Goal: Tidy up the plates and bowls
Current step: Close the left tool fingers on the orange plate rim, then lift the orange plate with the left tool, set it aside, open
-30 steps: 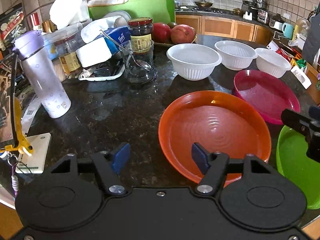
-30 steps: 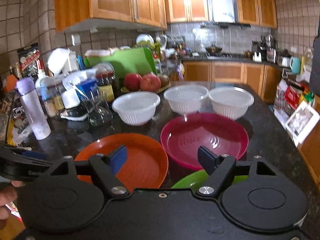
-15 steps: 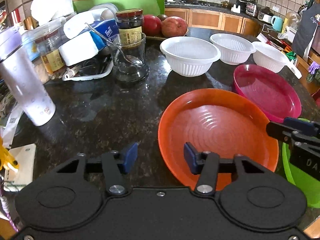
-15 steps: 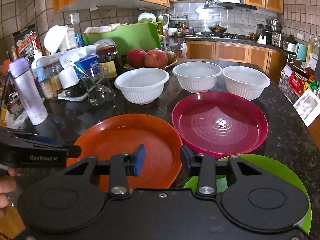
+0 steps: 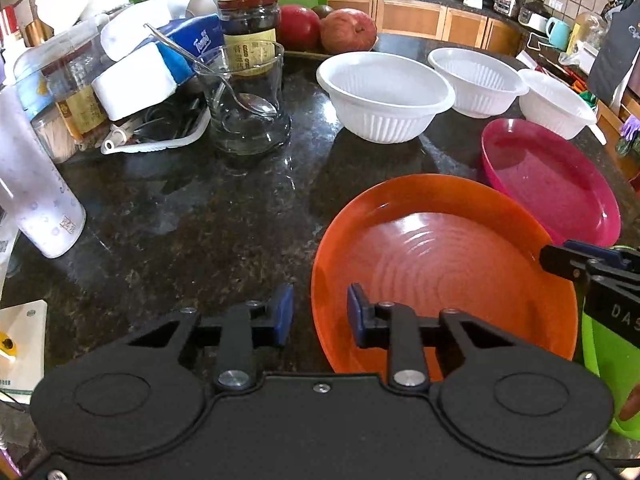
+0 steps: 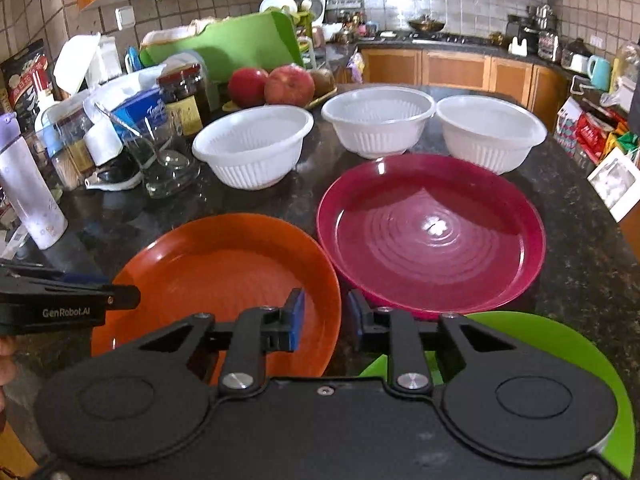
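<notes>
An orange plate (image 5: 440, 272) (image 6: 224, 264) lies on the dark counter, with a magenta plate (image 5: 552, 184) (image 6: 432, 232) beside it and a green plate (image 5: 604, 360) (image 6: 560, 344) at the near right. Three white bowls (image 5: 384, 96) (image 6: 376, 120) stand in a row behind them. My left gripper (image 5: 318, 314) straddles the orange plate's left rim. Its jaws are closing, and a gap shows on each side of the rim. My right gripper (image 6: 325, 318) straddles the plate's right rim. Its jaws are closing too and do not pinch the rim.
A glass with a spoon (image 5: 244, 108), a dark jar (image 5: 248, 20), tissue packs and a pale bottle (image 5: 36, 200) crowd the left of the counter. Apples (image 5: 348, 32) sit behind the bowls. Packets and a card (image 6: 612, 180) lie by the counter's right edge.
Both grippers have come forward and down onto the orange plate. Their jaws have narrowed a lot, and each now has a rim of that plate between its fingers.
</notes>
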The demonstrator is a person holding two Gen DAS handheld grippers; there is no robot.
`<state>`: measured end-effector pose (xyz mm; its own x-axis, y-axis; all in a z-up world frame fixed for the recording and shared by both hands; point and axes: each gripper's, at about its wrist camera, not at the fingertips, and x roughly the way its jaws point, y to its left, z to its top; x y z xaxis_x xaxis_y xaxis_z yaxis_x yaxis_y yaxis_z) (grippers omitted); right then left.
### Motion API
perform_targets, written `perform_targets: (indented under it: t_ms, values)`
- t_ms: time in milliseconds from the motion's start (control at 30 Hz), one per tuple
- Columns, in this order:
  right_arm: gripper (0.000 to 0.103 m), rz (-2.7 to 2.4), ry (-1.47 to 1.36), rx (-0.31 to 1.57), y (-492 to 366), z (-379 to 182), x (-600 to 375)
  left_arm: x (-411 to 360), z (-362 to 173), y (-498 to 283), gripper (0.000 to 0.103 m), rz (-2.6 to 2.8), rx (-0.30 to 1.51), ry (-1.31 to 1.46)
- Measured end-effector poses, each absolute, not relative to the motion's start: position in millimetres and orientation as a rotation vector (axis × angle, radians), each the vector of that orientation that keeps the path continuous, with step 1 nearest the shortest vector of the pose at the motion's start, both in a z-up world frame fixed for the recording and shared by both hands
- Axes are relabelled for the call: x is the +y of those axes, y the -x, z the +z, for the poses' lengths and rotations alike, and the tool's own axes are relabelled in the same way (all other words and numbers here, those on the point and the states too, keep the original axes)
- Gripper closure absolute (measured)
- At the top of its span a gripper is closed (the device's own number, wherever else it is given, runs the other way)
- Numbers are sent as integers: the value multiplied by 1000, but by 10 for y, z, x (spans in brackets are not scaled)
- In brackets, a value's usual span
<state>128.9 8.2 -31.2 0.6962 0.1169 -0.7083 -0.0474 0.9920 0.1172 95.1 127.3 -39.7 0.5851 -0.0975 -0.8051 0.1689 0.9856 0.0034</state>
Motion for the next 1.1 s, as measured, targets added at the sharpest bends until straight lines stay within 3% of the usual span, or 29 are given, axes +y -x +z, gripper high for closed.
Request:
perform_targets:
  t_ms: [300,433,1100]
  values:
    - [82,87,-113,829,-1373,-386,81,1192,-419,-966,73,-169,924,-118]
    - [82,67,-108,827,-1369,-388,123,1218,-423,-958,86,-156,923,-133]
    - [90,133,-89,820,-1211,-293,745,1868,-303,-675,89,-94,892,-100]
